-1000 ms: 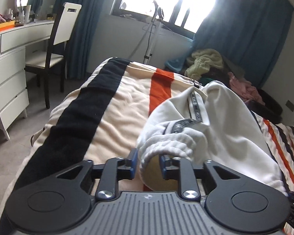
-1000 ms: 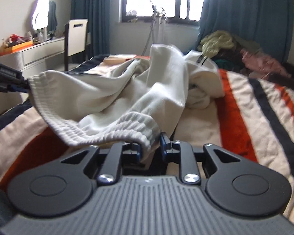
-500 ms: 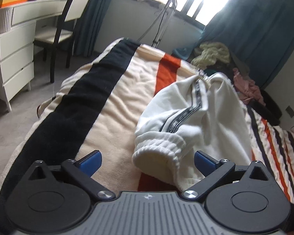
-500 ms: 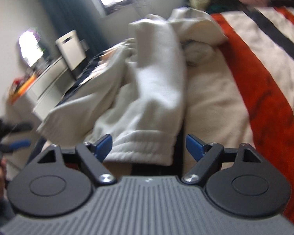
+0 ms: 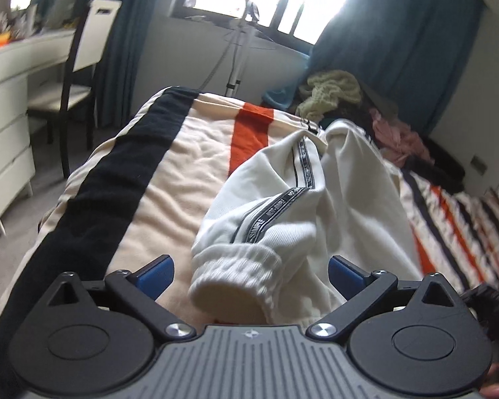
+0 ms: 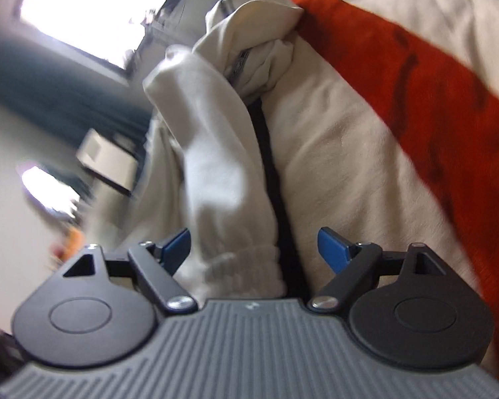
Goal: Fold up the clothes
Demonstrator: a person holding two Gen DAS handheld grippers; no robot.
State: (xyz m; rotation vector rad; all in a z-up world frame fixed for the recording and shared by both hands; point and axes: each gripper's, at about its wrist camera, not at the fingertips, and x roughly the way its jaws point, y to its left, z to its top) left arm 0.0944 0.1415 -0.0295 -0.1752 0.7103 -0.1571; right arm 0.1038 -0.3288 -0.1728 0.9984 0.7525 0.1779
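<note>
Striped blanket (image 5: 169, 179) bears white sweatshirt (image 5: 332, 199) between both gaping tools.

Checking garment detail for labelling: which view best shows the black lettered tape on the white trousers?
The left wrist view: the lettered tape runs sharp along the white trousers. The right wrist view is motion-blurred, showing only a dark sliver of it.
</note>
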